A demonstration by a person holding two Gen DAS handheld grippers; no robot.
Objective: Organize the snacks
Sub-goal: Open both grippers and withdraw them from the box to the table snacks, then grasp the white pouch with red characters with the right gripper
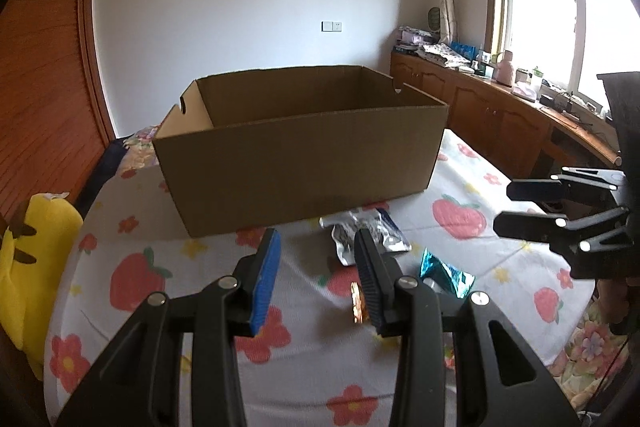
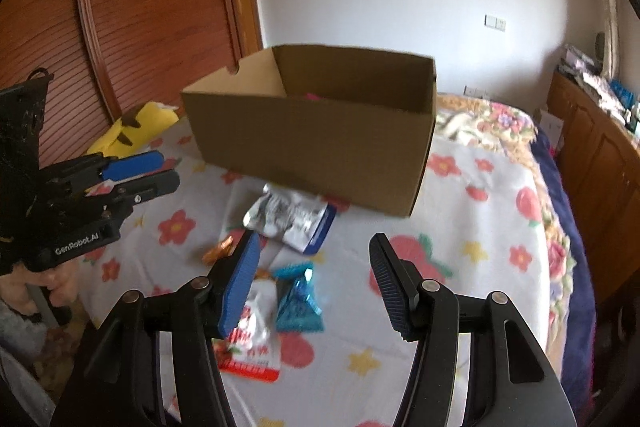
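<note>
An open brown cardboard box point(image 1: 300, 155) point(image 2: 316, 143) stands on the flowered bedsheet point(image 1: 160, 267). In front of it lie a crumpled silver packet point(image 1: 370, 235) point(image 2: 288, 217), a teal foil packet point(image 1: 444, 273) point(image 2: 298, 301), a small orange wrapped sweet point(image 1: 358, 303) point(image 2: 218, 251) and a red-and-white packet point(image 2: 248, 343). Something pink point(image 2: 312, 95) shows inside the box. My left gripper point(image 1: 318, 259) point(image 2: 166, 169) hovers open over the sheet just left of the silver packet, nothing between its fingers. My right gripper point(image 2: 314, 267) point(image 1: 504, 207) hangs open above the teal packet, holding nothing.
A yellow plush toy point(image 1: 36, 247) point(image 2: 132, 127) lies at the bed's left edge by a wooden slatted wardrobe point(image 2: 140, 27). A low wooden cabinet point(image 1: 500, 115) crowded with items runs under the window on the right. A hand point(image 2: 60, 287) holds the left gripper.
</note>
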